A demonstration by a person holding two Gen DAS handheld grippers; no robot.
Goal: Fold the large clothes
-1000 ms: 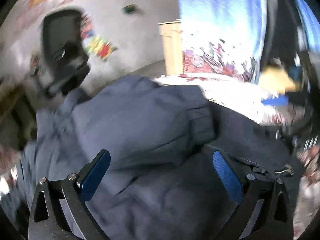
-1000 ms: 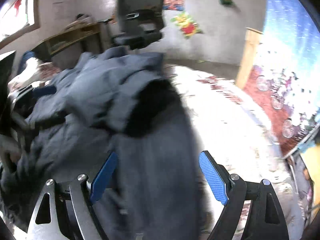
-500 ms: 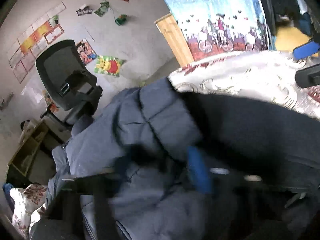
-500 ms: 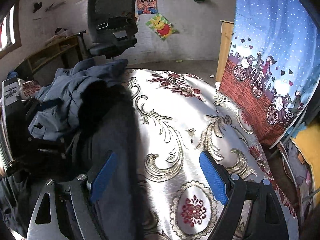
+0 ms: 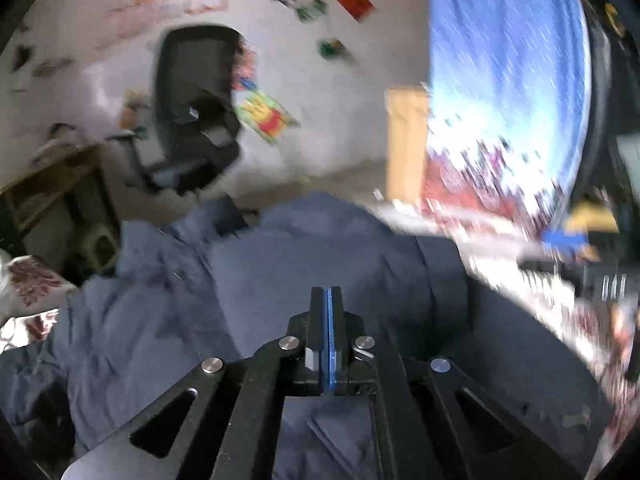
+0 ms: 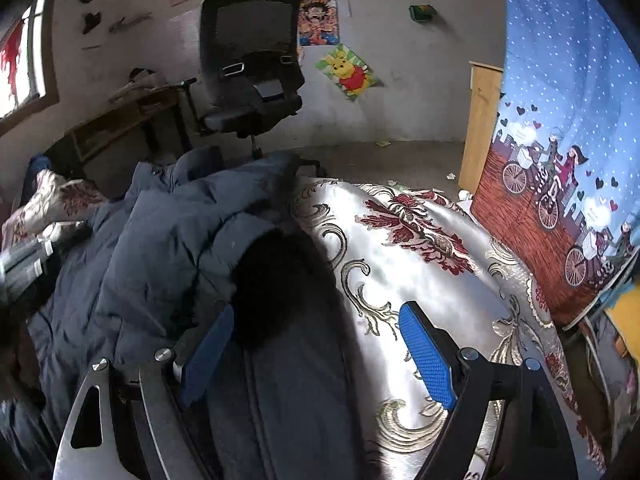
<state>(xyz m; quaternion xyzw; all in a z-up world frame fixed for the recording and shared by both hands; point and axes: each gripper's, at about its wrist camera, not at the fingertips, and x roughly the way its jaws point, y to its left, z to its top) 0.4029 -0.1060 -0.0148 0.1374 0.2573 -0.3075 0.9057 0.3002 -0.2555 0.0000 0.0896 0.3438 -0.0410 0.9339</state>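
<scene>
A big grey-blue padded jacket (image 6: 168, 240) lies bunched on a bed with a silver and red patterned cover (image 6: 416, 248). Its dark lining (image 6: 280, 280) shows at one folded edge. In the left wrist view the jacket (image 5: 320, 264) fills the lower frame, blurred. My left gripper (image 5: 327, 300) is shut, its blue pads pressed together above the jacket with no cloth seen between them. My right gripper (image 6: 316, 344) is open, its blue pads either side of the jacket's dark edge, above the bed.
A black office chair (image 6: 248, 68) stands beyond the bed by the wall. A wooden desk (image 6: 120, 120) is at the left. A blue curtain with bicycles (image 6: 560, 140) hangs at the right beside a wooden post (image 6: 480, 120).
My left gripper has gone from wide open to shut and swung over the jacket. The right gripper stayed open while the jacket settled flat on the bed.
</scene>
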